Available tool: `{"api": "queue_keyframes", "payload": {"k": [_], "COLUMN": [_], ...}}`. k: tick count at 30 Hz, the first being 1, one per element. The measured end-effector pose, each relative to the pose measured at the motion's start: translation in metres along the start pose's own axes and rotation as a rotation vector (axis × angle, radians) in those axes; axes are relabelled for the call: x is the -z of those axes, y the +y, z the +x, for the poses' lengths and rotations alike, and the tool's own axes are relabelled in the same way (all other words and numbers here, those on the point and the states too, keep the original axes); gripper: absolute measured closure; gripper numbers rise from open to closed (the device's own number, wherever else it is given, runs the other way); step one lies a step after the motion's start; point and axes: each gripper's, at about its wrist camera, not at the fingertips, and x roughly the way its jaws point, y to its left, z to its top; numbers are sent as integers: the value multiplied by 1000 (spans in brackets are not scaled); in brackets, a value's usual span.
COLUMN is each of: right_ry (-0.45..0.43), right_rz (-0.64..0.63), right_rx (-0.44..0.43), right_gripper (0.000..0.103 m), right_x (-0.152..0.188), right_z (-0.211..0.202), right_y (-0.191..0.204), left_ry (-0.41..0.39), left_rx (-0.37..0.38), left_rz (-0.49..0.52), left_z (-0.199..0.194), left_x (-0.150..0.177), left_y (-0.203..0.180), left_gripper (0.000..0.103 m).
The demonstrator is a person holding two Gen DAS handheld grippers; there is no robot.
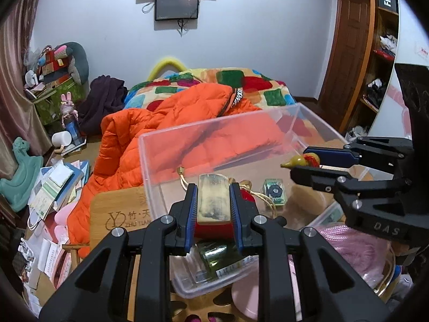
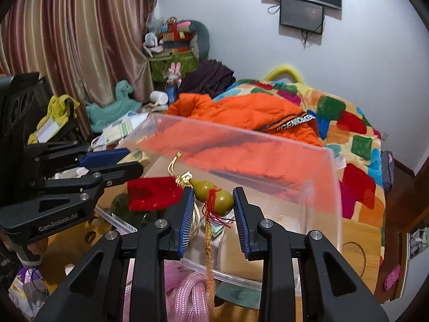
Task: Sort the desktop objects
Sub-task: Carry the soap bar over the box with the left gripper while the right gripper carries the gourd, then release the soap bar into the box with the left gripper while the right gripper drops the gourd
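Note:
My left gripper (image 1: 213, 204) is shut on a pale yellowish rectangular block (image 1: 213, 201), held over the clear plastic box (image 1: 214, 131). My right gripper (image 2: 213, 201) is shut on a small olive-yellow gourd charm (image 2: 213, 194) with red tassel threads and a gold cord hanging down; it hangs above the box (image 2: 268, 145). The right gripper also shows in the left wrist view (image 1: 305, 165), the left one in the right wrist view (image 2: 134, 158). Inside the box lie a red pouch (image 2: 152, 193) and a small green card with a black disc (image 1: 274, 191).
A smaller clear tray (image 1: 214, 276) with a green glass item sits in front of the box on a bamboo table (image 1: 118, 212). Pink cord (image 2: 187, 289) lies at the near right. An orange jacket (image 1: 166, 123) and patterned quilt (image 2: 348, 123) lie on the bed behind.

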Motion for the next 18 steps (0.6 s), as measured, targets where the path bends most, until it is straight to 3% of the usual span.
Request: {"api": "queue_keyframes", "payload": {"k": [11,18], "right_ry": [78,41], "right_rz": [-54,9], "right_rx": [1,37], "right_gripper": [76,76], "right_x": [3,2], "right_z": [11,-1], "right_y": [10,0], "left_ry": [53,44], "left_rx": [-5,-33], "left_rz": [35,40], "left_z": [14,2], "left_x": [2,2], "left_y": [-10,-11], "left_gripper": [80,78]}}
